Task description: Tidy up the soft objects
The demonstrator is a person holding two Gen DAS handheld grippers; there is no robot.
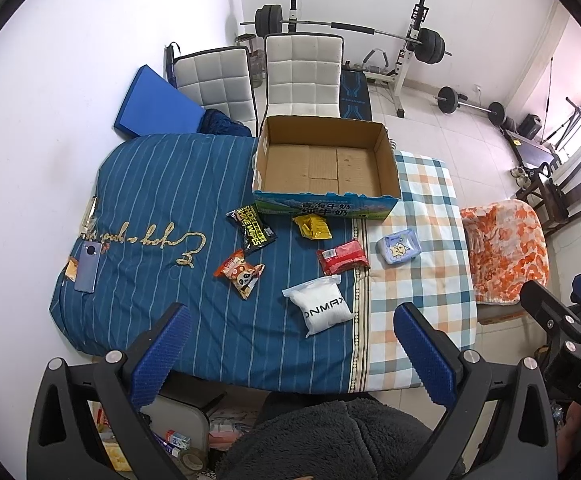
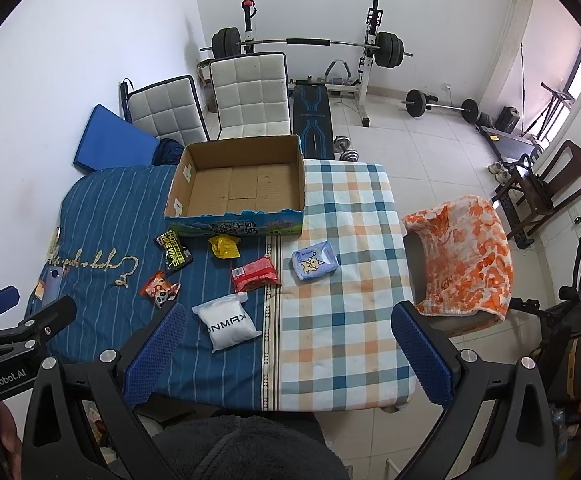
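An empty cardboard box [image 1: 386, 148] [image 2: 298, 176] stands at the far side of the cloth-covered table. In front of it lie several soft packs: a black wipes pack [image 1: 251, 229] [image 2: 173, 251], a yellow pack [image 1: 312, 227] [image 2: 224, 246], a red pack [image 1: 342, 257] [image 2: 255, 273], a blue tissue pack [image 1: 399, 246] [image 2: 314, 265], an orange panda snack bag [image 1: 240, 274] [image 2: 159, 289] and a white pouch [image 1: 321, 309] [image 2: 228, 323]. My left gripper [image 1: 292, 322] and right gripper [image 2: 288, 322] are both open and empty, held above the table's near edge.
A phone [image 1: 87, 266] lies at the table's left edge. Two white chairs [image 1: 302, 76], a blue cushion [image 1: 158, 104] and a weight bench stand behind the table. A chair with an orange blanket [image 2: 466, 252] stands to the right.
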